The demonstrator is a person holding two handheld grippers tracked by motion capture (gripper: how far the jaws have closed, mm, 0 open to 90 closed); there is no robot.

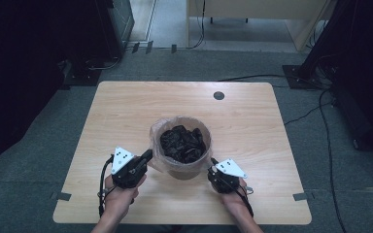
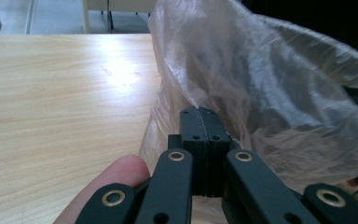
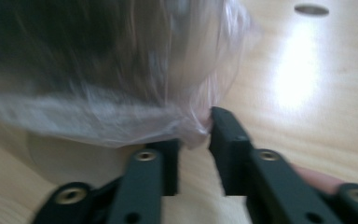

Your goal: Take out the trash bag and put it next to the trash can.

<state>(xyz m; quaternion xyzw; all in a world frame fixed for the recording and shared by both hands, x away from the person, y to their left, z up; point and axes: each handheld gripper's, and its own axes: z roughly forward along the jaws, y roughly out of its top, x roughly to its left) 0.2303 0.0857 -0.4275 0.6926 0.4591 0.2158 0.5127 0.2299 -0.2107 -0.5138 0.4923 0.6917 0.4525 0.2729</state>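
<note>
Your left gripper (image 2: 199, 122) has its jaws pressed together on the thin clear plastic bag (image 2: 261, 84) lining the round tan bin (image 1: 182, 167). Your right gripper (image 3: 193, 140) stands with jaws slightly apart, bag film bunched between them, at the bin's opposite side, mid-table (image 1: 126, 107).

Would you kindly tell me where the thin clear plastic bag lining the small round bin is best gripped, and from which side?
Grip the thin clear plastic bag at the loose film folded over the small round bin's rim, coming level from outside, one gripper per side. The film bunches there, offering a fold to pinch; the black crumpled contents fill the middle.
</note>
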